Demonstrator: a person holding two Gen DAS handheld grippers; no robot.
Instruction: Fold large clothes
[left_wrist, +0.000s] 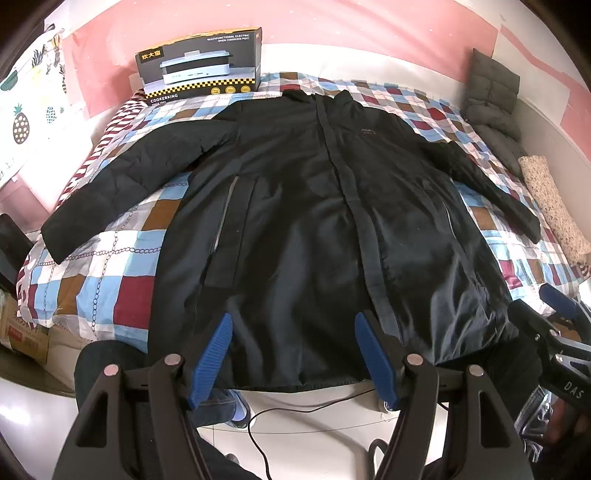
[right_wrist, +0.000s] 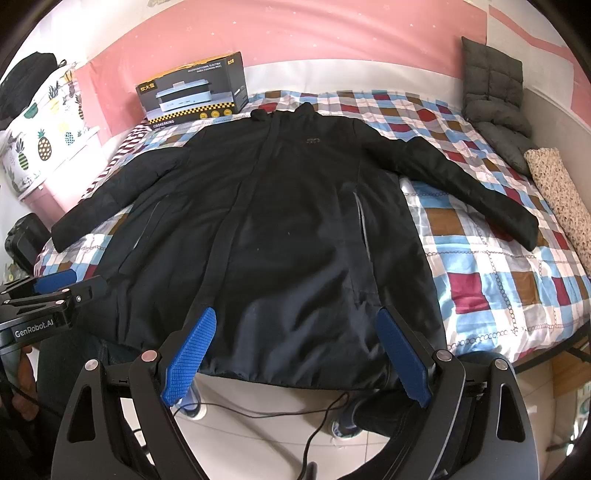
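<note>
We are holding two grippers, left gripper (left_wrist: 293, 325) and right gripper (right_wrist: 297, 321), jaws wide apart and gripping nothing, above one coat (left_wrist: 314, 206), with one box (left_wrist: 199, 62) lying behind it.

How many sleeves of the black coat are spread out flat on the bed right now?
2: the left sleeve angles out toward the bed's left edge, the right sleeve toward the floral pillow. Neither is folded in.

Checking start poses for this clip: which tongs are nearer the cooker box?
Left. The cooker box sits at the bed's far left corner. The left tongs hover over the coat's hem left of centre; the right tongs hover over its right half, farther away.
</note>
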